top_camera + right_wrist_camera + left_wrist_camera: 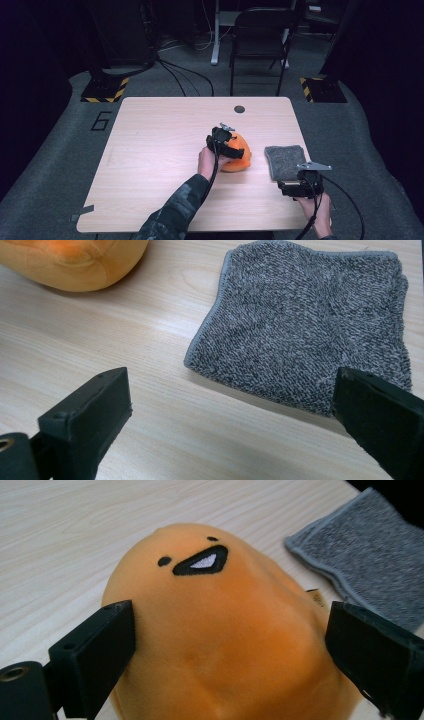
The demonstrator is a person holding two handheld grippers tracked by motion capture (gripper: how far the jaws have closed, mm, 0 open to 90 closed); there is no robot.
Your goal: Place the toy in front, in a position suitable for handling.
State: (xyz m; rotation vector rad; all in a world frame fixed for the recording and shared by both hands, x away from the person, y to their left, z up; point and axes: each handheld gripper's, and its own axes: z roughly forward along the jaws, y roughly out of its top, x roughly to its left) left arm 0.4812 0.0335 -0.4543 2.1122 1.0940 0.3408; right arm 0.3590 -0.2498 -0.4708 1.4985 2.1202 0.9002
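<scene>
orange plush toy (225,625) with a little black mouth, sitting on the wooden table (150,150). sits right between the two black fingers (95,655) of the left gripper (227,145), one finger on each side of its soft body. near finger touching the fuzz, or just beside it; far finger close by, hard to tell if touching. fingers wide apart, no squeeze showing yet, toy not dented. not lifted, bottom flat on the table.

looks like the grab is only starting: reach done, fingers set around the toy. left to do: close on it, pick it up, put it where it should go, maybe on the grey cloth (310,325).

grey cloth lying flat, folded square, off past the far finger, near the toy but not touching it.

right gripper (300,189) low on the table, just short of the cloth's near edge. fingers (85,425) spread wide, nothing between them but bare table and a bit of cloth ahead. holds nothing.
</scene>
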